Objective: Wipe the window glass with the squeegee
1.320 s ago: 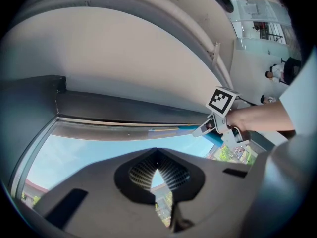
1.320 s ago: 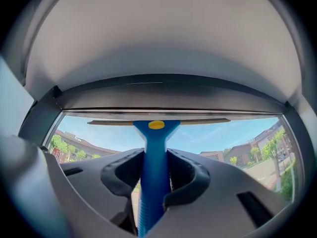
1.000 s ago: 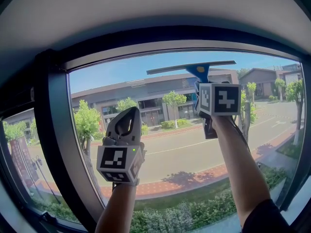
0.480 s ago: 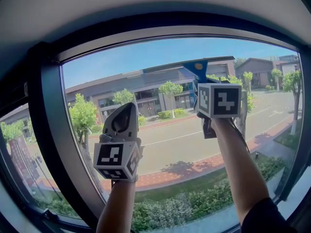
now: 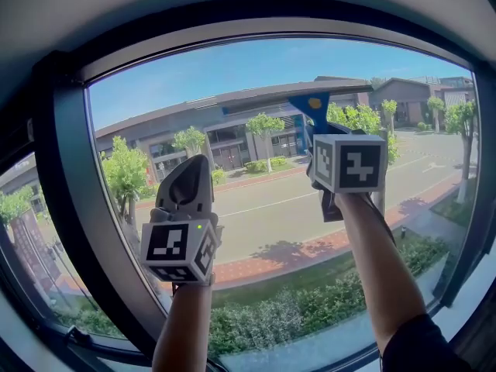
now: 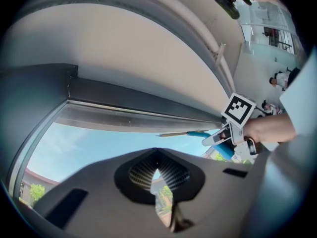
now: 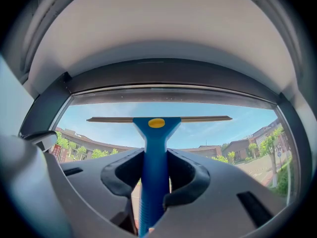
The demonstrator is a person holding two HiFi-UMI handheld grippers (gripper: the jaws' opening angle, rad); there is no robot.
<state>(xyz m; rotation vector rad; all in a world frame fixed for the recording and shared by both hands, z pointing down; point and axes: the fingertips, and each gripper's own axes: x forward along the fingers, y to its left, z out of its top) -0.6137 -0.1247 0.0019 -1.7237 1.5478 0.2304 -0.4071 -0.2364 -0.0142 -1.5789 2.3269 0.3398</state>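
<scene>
The squeegee (image 5: 310, 103) has a blue handle with a yellow dot and a long thin blade. Its blade lies level against the upper part of the window glass (image 5: 256, 223). My right gripper (image 5: 324, 149) is shut on the handle from below, and its marker cube faces me. In the right gripper view the handle (image 7: 154, 157) runs up between the jaws to the blade (image 7: 198, 118). My left gripper (image 5: 188, 178) is raised at the glass's left, shut and holding nothing. The left gripper view shows its jaws (image 6: 157, 170) together and the squeegee (image 6: 195, 133) off to the right.
A dark window frame (image 5: 66, 208) bounds the glass at the left and along the top (image 7: 168, 78), under a pale ceiling soffit. Outside lie a road, trees and low buildings. Hedges run along the bottom of the pane.
The squeegee blade has come down the glass, away from the top frame. Both grippers sit lower relative to the frame, and the head view has tilted up.
</scene>
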